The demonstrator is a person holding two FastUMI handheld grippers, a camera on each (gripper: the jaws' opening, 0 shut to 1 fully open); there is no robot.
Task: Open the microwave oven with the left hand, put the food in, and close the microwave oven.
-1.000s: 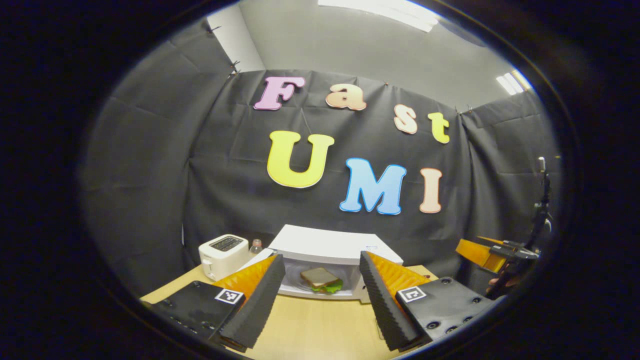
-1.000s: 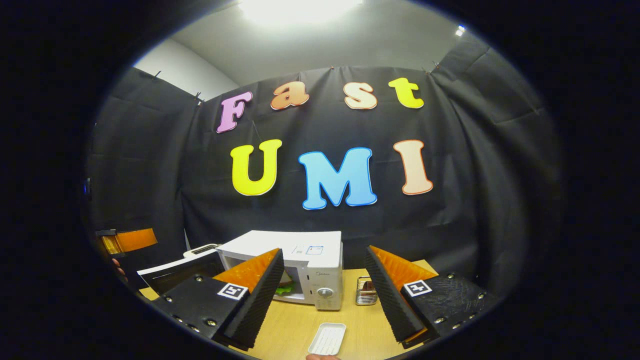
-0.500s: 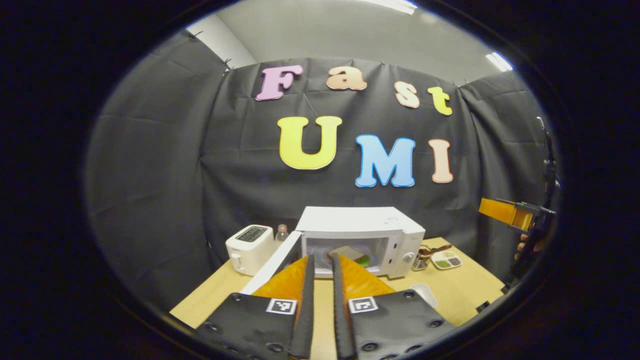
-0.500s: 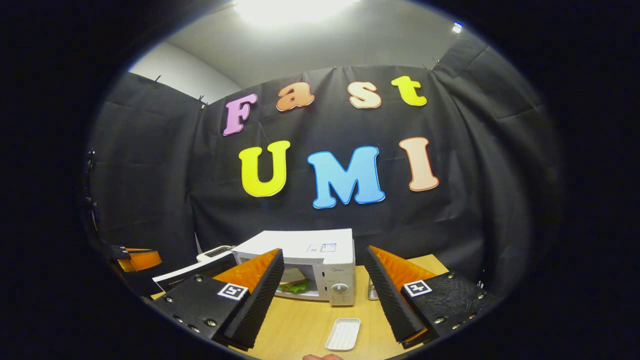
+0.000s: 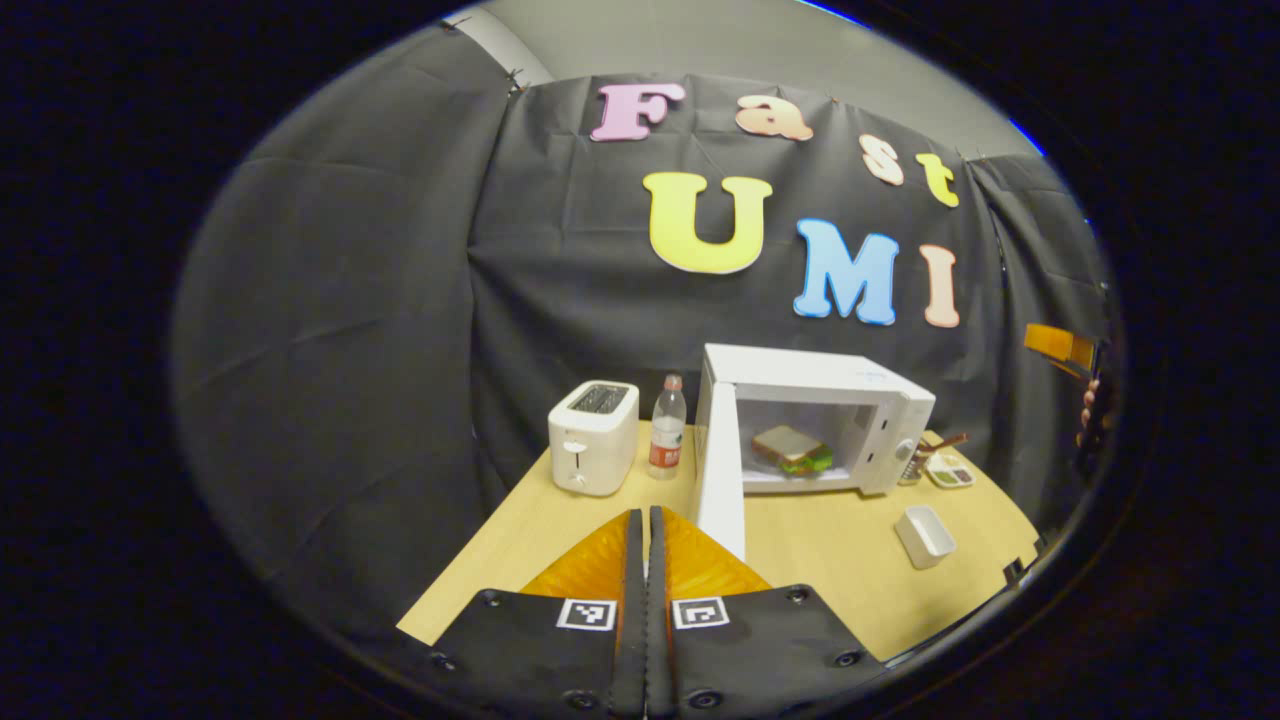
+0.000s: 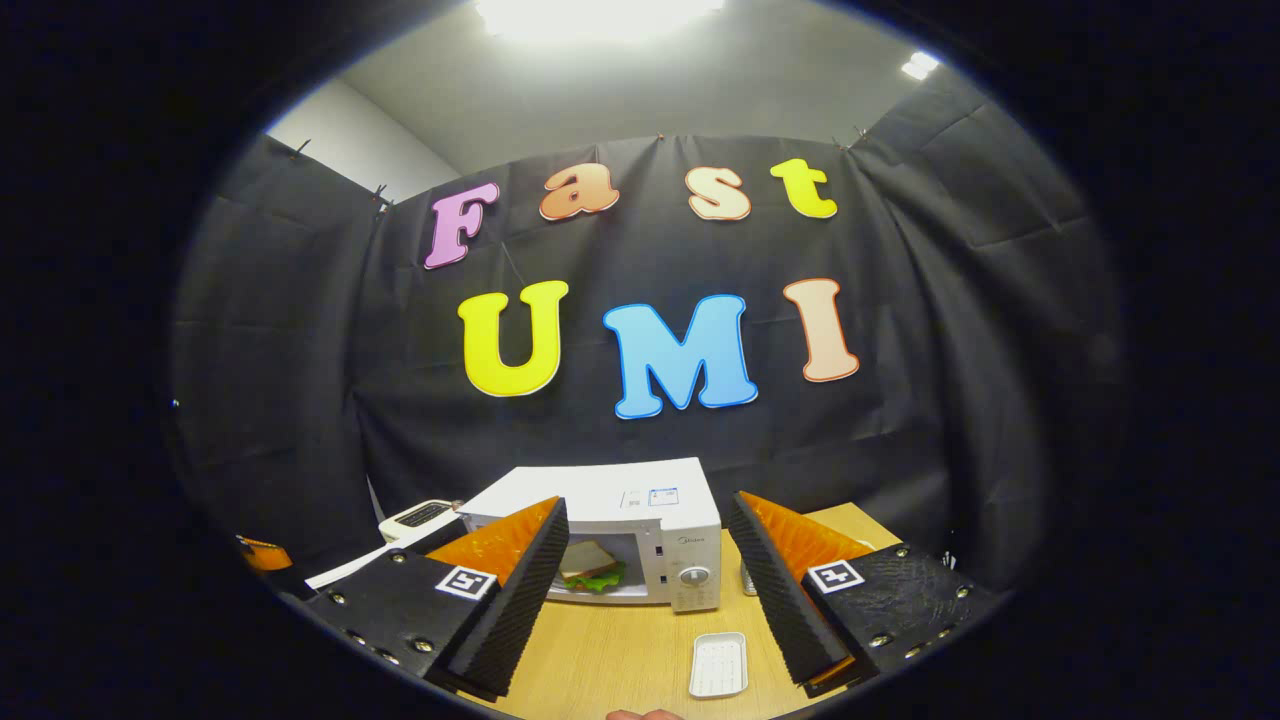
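The white microwave (image 5: 830, 385) stands at the back of the wooden table with its door (image 5: 720, 480) swung wide open toward me. A sandwich (image 5: 790, 447) with green lettuce lies inside it. My left gripper (image 5: 646, 515) is shut with nothing between its fingers, and hovers in front of and left of the door's edge, apart from it. In the right gripper view the microwave (image 6: 620, 495) and the sandwich (image 6: 590, 565) sit behind my right gripper (image 6: 648, 520), which is open, empty and well back from the oven.
A white toaster (image 5: 592, 435) and a small bottle (image 5: 667, 428) stand left of the microwave. A white tray (image 5: 925, 535) lies on the table (image 5: 830, 570) in front of the oven, with a small dish (image 5: 950, 470) beside it.
My left gripper went from open to shut and drew back to the left, so the open door now shows edge-on. The right gripper hardly moved and stays open.
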